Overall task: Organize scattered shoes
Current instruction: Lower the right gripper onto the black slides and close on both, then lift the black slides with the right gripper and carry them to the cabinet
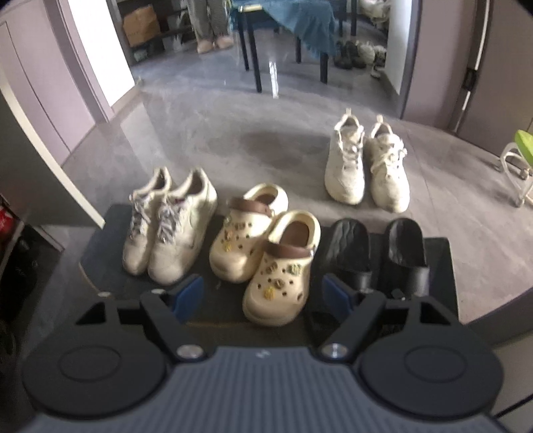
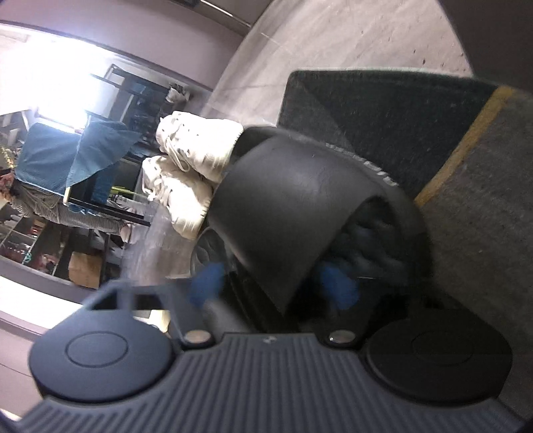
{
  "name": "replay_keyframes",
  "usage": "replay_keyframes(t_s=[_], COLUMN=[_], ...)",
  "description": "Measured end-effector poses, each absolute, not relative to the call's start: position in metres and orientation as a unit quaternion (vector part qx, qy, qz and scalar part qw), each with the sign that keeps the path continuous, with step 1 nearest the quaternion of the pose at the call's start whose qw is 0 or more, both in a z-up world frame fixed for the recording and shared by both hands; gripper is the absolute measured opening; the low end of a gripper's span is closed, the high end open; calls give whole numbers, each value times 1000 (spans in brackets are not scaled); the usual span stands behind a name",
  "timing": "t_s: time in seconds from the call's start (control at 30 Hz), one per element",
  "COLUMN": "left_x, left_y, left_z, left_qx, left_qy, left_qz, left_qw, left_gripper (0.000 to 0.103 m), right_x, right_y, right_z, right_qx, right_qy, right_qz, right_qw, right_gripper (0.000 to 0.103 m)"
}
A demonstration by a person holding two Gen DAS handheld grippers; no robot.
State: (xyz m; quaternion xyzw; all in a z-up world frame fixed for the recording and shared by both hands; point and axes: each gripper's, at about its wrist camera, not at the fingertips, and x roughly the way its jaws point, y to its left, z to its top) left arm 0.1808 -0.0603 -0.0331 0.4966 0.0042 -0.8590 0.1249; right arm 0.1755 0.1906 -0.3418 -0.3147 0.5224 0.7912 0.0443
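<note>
The left gripper (image 1: pixel 263 294) hangs above the dark mat (image 1: pixel 100 266), its blue-padded fingers (image 1: pixel 188 293) spread wide with nothing between them. Just past its tips, at twelve o'clock, sit the cream clogs (image 1: pixel 266 256) with brown straps, one toe a little ahead of the other. At ten o'clock, side by side on the mat, are the laced cream sneakers (image 1: pixel 170 229). At two o'clock lie the black slippers (image 1: pixel 376 253), a pair standing slightly apart. Farther out, off the mat on the grey floor (image 1: pixel 233 133) at one o'clock, stands a pair of chunky white trainers (image 1: pixel 366 163), touching each other. Beyond them is a table with a blue cloth (image 1: pixel 299 23), and a person's legs (image 1: pixel 210 26) at eleven o'clock.

The right gripper (image 2: pixel 271 288) is turned on its side, close against one black slipper (image 2: pixel 299 206). Its blue fingers (image 2: pixel 338 288) straddle the slipper's strap, one outside and one inside the opening, but the view is blurred and I cannot tell whether they are pressing it. The white trainers (image 2: pixel 186 166) lie behind the slipper at eleven o'clock. The mat (image 2: pixel 383 110), with a yellow stripe (image 2: pixel 466 143), runs off at two o'clock.
</note>
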Motion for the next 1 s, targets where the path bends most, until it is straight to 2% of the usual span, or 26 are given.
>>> replay_keyframes(t_s=[0.1, 0.17, 0.37, 0.43, 0.47, 0.5, 0.57, 0.77, 0.93, 1.0], left_x=[181, 182, 184, 185, 186, 186, 188, 190, 191, 191], left_y=[-59, -58, -52, -51, -51, -51, -51, -51, -56, -63], left_z=[-33, -34, -37, -37, -37, -37, -39, -38, -40, -44], left_qx=[495, 496, 496, 493, 493, 492, 494, 491, 488, 492], left_qy=[1, 0, -8, -12, -13, -13, -12, -16, -24, -25], left_qz=[-860, -859, -861, -863, -863, -864, -863, -866, -868, -866], left_qw=[126, 124, 113, 109, 107, 107, 105, 93, 88, 90], left_gripper=[78, 78, 78, 78, 78, 78, 78, 78, 78, 78], right_x=[181, 184, 206, 211, 211, 211, 212, 213, 201, 196], right_y=[193, 192, 189, 185, 179, 174, 163, 129, 79, 66], right_z=[-343, -337, -337, -335, -331, -328, -320, -298, -303, -310], right_qx=[-300, -308, -352, -365, -369, -372, -378, -390, -395, -391], right_qy=[533, 524, 501, 481, 457, 434, 386, 235, 67, 48], right_qz=[790, 794, 791, 797, 809, 821, 841, 890, 915, 919], right_qw=[34, 19, 0, -6, -8, -11, -16, -31, -39, -20], right_gripper=[25, 23, 24, 28, 42, 66, 82, 81, 80, 79])
